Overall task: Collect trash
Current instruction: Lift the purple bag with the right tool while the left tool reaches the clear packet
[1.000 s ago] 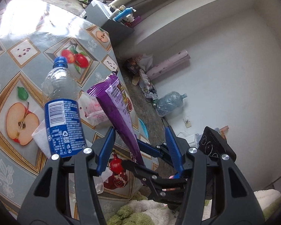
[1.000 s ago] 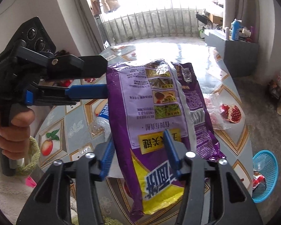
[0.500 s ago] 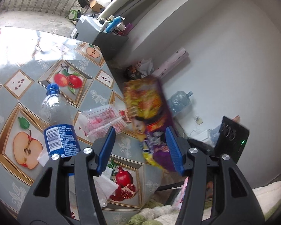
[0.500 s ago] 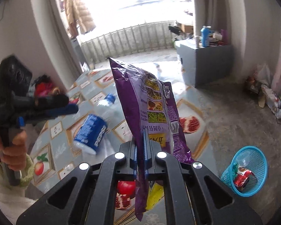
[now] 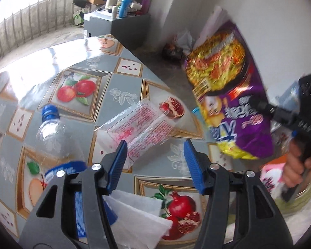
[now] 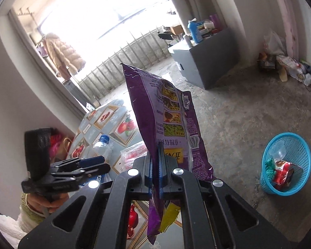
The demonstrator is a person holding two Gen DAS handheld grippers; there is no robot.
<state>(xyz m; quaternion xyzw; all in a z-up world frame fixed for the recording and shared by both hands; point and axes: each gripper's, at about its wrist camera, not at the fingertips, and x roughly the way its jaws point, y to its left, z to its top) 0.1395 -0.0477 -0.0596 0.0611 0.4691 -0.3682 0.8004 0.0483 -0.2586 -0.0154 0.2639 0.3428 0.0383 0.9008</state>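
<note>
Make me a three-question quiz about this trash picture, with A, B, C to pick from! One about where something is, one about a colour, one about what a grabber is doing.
1. Where is the basket?
A. on the floor
B. on the table
C. on the grey cabinet

2. What colour is the water bottle cap?
A. red
B. blue
C. white

3. What is the right gripper doing?
A. hanging open and empty
B. pinching the purple snack bag
C. pinching the bottle

Answers:
1 A, it stands on the bare concrete floor.
2 B, the cap shows blue in both views.
3 B, its jaws are shut on the bag's lower part.
</note>
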